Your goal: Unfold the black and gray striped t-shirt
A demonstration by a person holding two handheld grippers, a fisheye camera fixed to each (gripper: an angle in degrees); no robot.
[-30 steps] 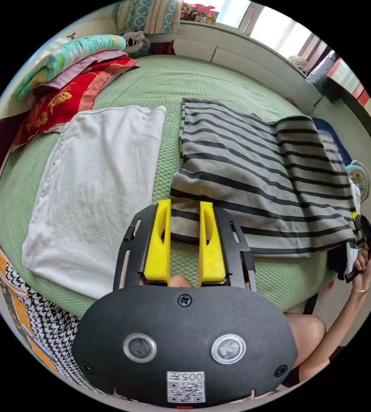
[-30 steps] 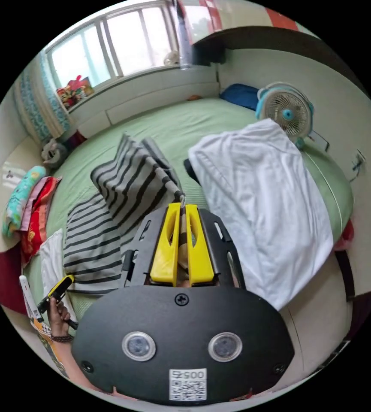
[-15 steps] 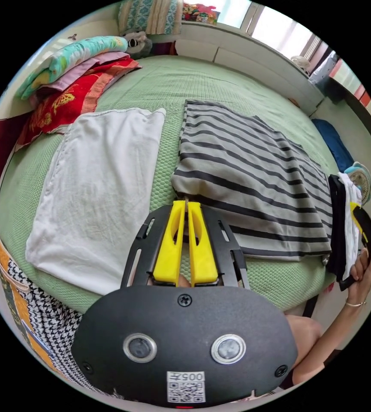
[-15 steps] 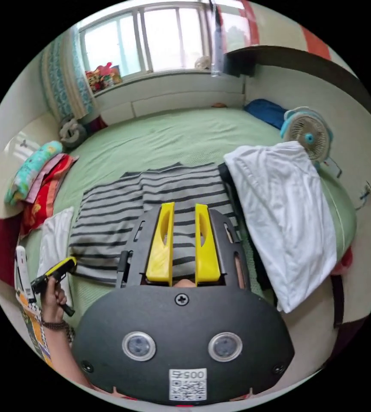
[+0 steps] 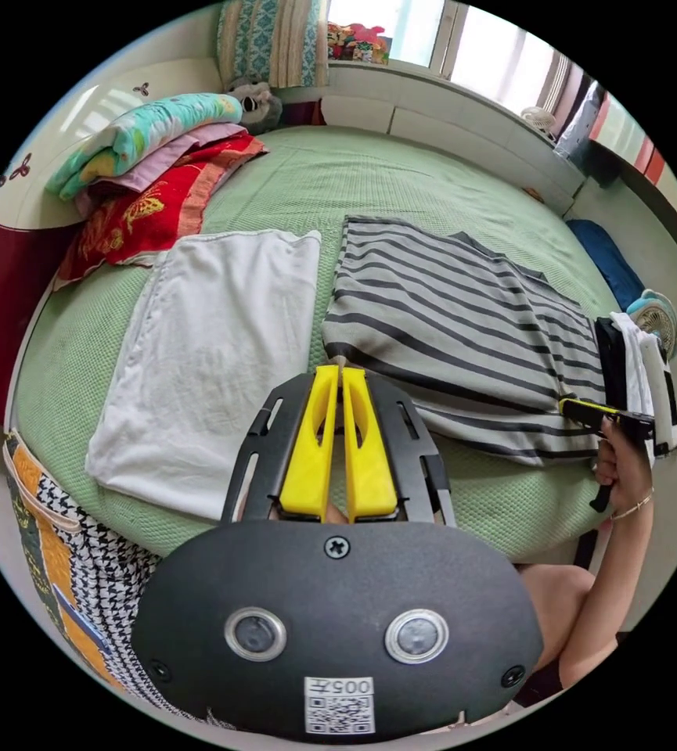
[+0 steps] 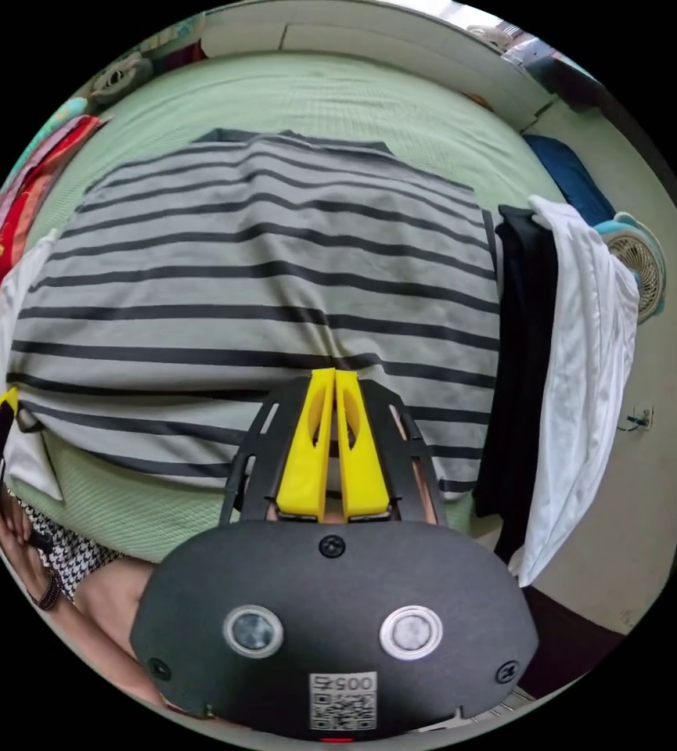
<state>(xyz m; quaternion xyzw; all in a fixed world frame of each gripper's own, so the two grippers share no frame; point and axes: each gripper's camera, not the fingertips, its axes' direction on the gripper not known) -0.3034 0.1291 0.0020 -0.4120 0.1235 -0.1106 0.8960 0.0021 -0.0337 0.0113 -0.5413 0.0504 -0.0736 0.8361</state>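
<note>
Left gripper [image 5: 339,374], jaws closed on the near corner of the striped t-shirt [image 5: 463,328]; right gripper [image 6: 333,377], jaws pinching its near hem. Shirt lies flat on the green bed [image 5: 338,172], white cloth [image 5: 213,352] beside it.

One striped t-shirt [image 5: 463,328] is lying on one green bed [image 5: 401,168]. One white folded cloth [image 5: 213,352] is lying beside it. One black garment [image 6: 522,352] and one white garment [image 6: 588,344] are lying at the shirt's other side. Three folded blankets [image 5: 146,180] are sitting stacked. One fan [image 6: 635,266] is standing by the bed. Two grippers are showing: left gripper [image 5: 341,375], right gripper [image 6: 333,379].
</note>
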